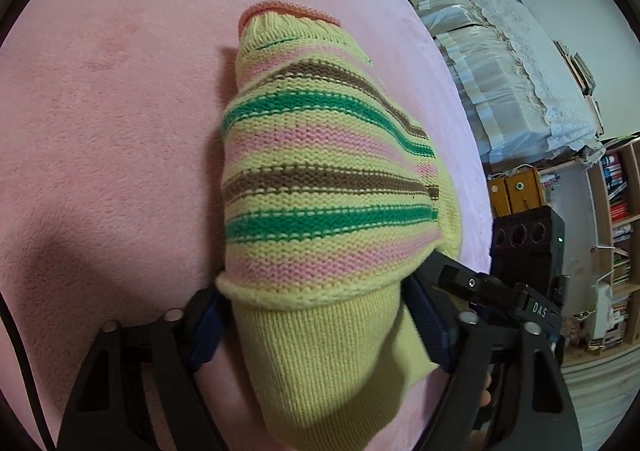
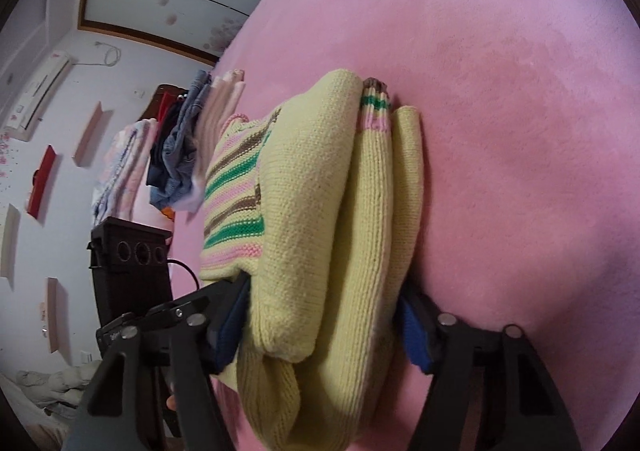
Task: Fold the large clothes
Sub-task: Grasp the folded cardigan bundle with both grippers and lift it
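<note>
The left tongs (image 1: 316, 331) are clamped on the folded striped sweater (image 1: 320, 179), their blue-padded fingers (image 1: 204, 331) pressing the plain yellow ribbed part from both sides. From there the bundle runs away from the camera in bands of yellow, pink, green and brown, ending in a pink-edged rib. It lies over the pink blanket (image 1: 112, 123) that covers the bed. Past the blanket's right edge stand a lace-draped stack of boxes (image 1: 492, 63), a black camera unit (image 1: 528, 239) and bookshelves (image 1: 616, 211).

In the right wrist view, a wall-mounted air conditioner (image 2: 40, 91) sits far left, with small wall shelves below it and a pile of other clothes (image 2: 180, 155) at the blanket's left edge. The same black camera unit (image 2: 128, 255) stands beneath that pile. The right tongs (image 2: 320, 331) grip the sweater (image 2: 312, 211) too, blue pads squeezing several stacked yellow layers seen edge-on. To the right stretches bare pink blanket (image 2: 500, 131).
</note>
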Tool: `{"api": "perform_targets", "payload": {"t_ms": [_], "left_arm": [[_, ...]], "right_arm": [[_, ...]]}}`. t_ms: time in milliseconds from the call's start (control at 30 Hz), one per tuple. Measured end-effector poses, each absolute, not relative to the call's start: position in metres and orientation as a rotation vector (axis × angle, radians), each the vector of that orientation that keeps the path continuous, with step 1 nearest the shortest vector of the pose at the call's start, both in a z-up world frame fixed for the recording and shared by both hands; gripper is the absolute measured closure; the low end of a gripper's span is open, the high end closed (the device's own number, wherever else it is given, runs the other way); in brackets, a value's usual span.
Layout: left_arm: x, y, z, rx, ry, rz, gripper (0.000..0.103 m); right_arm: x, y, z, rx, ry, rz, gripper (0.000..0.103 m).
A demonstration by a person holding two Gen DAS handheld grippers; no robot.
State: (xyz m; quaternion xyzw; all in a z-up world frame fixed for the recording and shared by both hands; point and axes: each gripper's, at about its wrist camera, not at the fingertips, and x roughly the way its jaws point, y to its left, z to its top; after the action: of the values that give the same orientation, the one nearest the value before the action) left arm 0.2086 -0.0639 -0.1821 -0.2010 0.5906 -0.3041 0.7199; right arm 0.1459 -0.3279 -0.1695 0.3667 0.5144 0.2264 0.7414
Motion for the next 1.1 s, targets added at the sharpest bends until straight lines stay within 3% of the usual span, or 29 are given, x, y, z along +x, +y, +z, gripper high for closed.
{"api": "perform_targets", "payload": {"t_ms": [133, 233, 700, 1100], "left_arm": [[0.201, -0.060, -0.170, -0.416, 1.266, -0.656, 0.047], [0.189, -0.059, -0.152, -0.357, 1.221, -0.631, 0.050], [0.134, -0.030, -0.072, -0.230, 1.137, -0.569, 0.052], [0.102, 0.070, 0.007, -0.223, 1.075, -0.517, 0.052]], "right_arm": [[0.139, -0.324, -0.161, 0.778, 1.101, 0.490, 0.056], [0.133, -0.318, -0.149, 0.750, 1.085, 0.479, 0.059], [0.078, -0.268, -0.092, 0.674, 1.038, 0.471, 0.062], [0.052, -0.191, -0.027, 0.618, 0.993, 0.551, 0.062]]}}
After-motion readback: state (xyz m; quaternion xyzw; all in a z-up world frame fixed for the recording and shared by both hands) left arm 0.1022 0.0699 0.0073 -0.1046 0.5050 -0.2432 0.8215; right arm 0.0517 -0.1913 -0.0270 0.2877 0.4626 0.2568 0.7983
